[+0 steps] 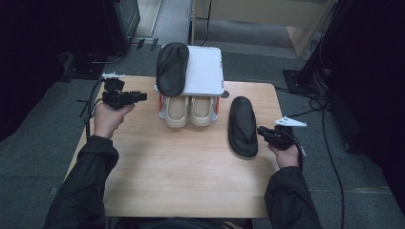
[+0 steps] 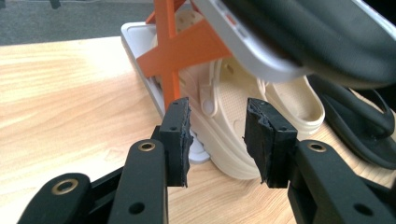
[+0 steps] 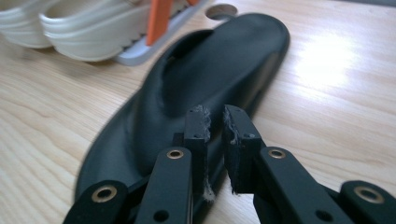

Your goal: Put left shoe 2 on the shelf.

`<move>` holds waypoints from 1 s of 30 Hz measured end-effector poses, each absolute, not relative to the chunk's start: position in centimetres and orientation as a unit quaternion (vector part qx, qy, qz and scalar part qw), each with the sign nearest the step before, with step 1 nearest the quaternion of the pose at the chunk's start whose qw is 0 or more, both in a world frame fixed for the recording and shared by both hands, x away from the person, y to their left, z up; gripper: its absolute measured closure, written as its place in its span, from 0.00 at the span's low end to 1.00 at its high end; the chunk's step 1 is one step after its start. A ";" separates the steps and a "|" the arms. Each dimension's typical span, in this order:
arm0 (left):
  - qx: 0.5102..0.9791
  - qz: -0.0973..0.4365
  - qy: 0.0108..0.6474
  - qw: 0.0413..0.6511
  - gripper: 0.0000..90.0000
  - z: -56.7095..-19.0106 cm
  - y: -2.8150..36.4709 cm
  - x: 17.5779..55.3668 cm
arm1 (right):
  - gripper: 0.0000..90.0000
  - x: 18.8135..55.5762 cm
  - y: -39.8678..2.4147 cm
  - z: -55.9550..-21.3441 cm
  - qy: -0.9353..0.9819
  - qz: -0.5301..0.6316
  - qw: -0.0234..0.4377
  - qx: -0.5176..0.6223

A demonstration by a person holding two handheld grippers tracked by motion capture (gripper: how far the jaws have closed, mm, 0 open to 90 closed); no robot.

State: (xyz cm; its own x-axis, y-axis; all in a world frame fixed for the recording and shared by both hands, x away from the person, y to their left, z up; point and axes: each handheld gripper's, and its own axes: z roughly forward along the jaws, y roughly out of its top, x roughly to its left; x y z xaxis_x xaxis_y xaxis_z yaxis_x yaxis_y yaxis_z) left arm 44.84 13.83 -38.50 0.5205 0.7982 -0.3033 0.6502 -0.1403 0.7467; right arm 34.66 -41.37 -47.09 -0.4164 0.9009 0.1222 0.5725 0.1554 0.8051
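A black flip-flop point(image 1: 242, 126) point(image 3: 210, 65) lies flat on the wooden table, right of a small shoe rack point(image 1: 205, 71). My right gripper point(image 1: 260, 130) point(image 3: 215, 126) reaches its near right edge from the right. Its jaws stand a narrow gap apart above the sole's rim and are open. A second black flip-flop point(image 1: 172, 68) point(image 2: 327, 37) rests on the rack's white top shelf. Two beige clogs point(image 1: 176, 112) point(image 2: 224, 116) sit on the lower shelf. My left gripper point(image 1: 143, 97) point(image 2: 217, 135) is left of the rack, open, its jaws framing the nearer clog's side without touching it.
The rack's orange cross brace point(image 2: 175, 46) stands just beyond my left jaw. A round hole point(image 1: 228, 94) is in the tabletop point(image 1: 181, 171) behind the loose flip-flop. Cables point(image 1: 329, 143) trail over the floor on the right. Dark equipment stands are on both sides.
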 end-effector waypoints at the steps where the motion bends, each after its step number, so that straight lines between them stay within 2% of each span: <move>1: 0.751 0.085 0.482 0.444 0.67 -38.7 13.8 44.7 | 0.89 34.8 -41.4 -47.2 0.734 0.410 0.197 0.504; 11: 0.749 0.084 0.456 0.473 0.67 -41.1 14.6 42.6 | 0.88 35.0 -40.9 -48.0 0.752 0.391 0.176 0.501; 14: 0.750 0.079 0.445 0.482 0.67 -41.5 14.6 42.4 | 0.88 34.8 -40.6 -48.0 0.756 0.397 0.155 0.497; 30: 0.751 0.071 0.455 0.474 0.66 -42.5 14.8 42.8 | 0.85 34.1 -35.5 -48.3 0.804 0.412 0.111 0.414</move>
State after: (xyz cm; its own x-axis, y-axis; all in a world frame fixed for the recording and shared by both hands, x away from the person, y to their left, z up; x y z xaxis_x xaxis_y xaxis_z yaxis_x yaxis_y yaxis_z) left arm 42.75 14.82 -42.47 0.5765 0.7499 -0.3245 0.6151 -0.1369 0.7765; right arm 34.10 -35.51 -48.30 -0.6325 0.7571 0.1637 0.5749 0.3173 0.7542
